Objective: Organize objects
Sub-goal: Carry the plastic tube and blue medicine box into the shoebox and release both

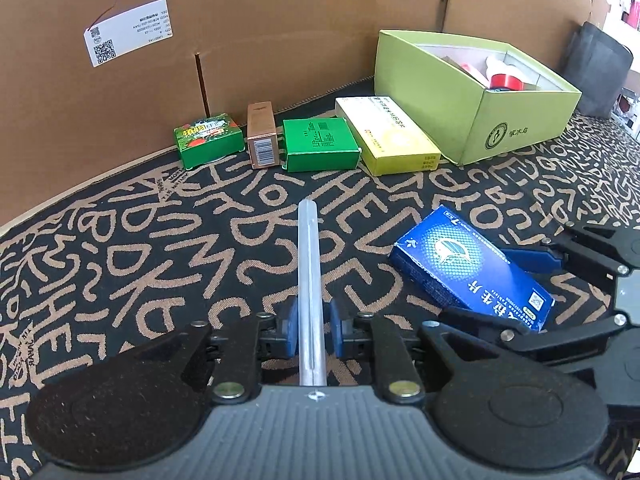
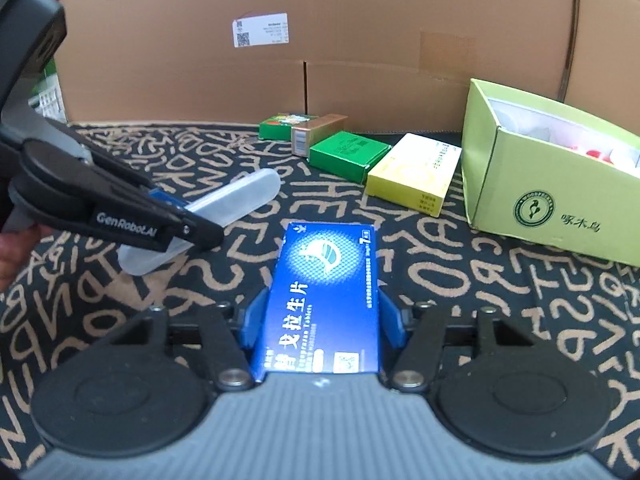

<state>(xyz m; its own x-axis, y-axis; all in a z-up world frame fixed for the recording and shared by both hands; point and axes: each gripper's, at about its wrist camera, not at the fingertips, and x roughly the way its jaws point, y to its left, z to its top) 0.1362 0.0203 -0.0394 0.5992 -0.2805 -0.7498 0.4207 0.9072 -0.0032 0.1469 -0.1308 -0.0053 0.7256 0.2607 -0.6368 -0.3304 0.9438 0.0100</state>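
- Cardboard wall [image 1: 280, 32] closes the back, from 10 to 2 o'clock.
- One lime open box [image 1: 476, 92] sits at 1 o'clock, red-topped items inside.
- Right gripper [image 2: 320, 320], about half open, clamps the blue tablet box [image 2: 324, 300] by its long sides.
- Left gripper [image 1: 313, 330], nearly closed, pinches a clear plastic case [image 1: 309, 280] pointing to 12.
- Four small boxes [image 1: 320, 142] line up at 12 o'clock: two green, one copper, one yellow.

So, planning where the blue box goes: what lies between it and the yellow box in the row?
Nothing: only bare patterned cloth lies between the blue box and the yellow box. The right wrist view shows it best.
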